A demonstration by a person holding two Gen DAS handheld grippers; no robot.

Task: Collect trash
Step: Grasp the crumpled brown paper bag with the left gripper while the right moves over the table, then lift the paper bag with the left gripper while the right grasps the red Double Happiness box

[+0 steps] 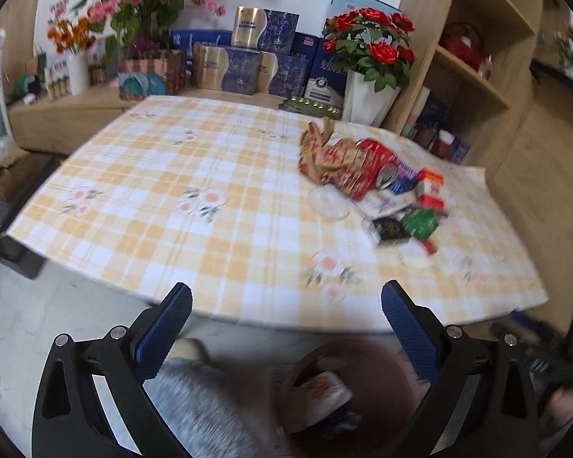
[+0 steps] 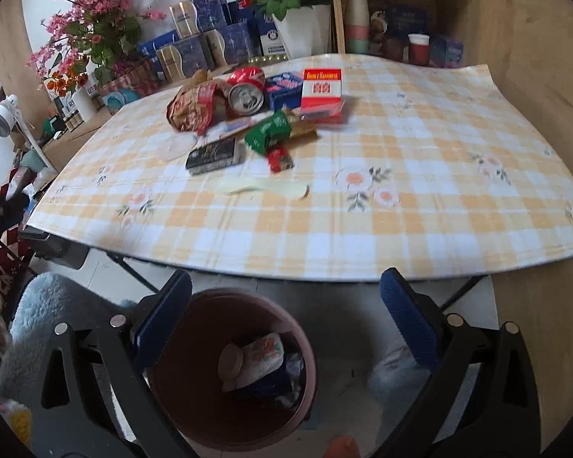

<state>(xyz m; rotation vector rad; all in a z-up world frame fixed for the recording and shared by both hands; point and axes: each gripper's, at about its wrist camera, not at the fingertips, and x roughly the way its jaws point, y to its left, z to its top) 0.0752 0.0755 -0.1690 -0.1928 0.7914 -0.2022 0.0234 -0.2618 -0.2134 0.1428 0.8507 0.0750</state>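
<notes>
Centrally, a trash pile (image 2: pixel 256 114), with crushed red can (image 2: pixel 246 95) and red-white carton (image 2: pixel 321 93), lies on the far desk (image 2: pixel 420 206); brown bin (image 2: pixel 210 420) holds wrappers on the near floor below left gripper (image 1: pixel 286 324) and right gripper (image 2: pixel 286 313), both spread, empty.

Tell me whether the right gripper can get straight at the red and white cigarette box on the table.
Probably yes. The right gripper is open and empty, held over the bin below the table edge. The red and white cigarette box lies atop the pile's right side, nothing over it; bare tablecloth lies beside it.
</notes>
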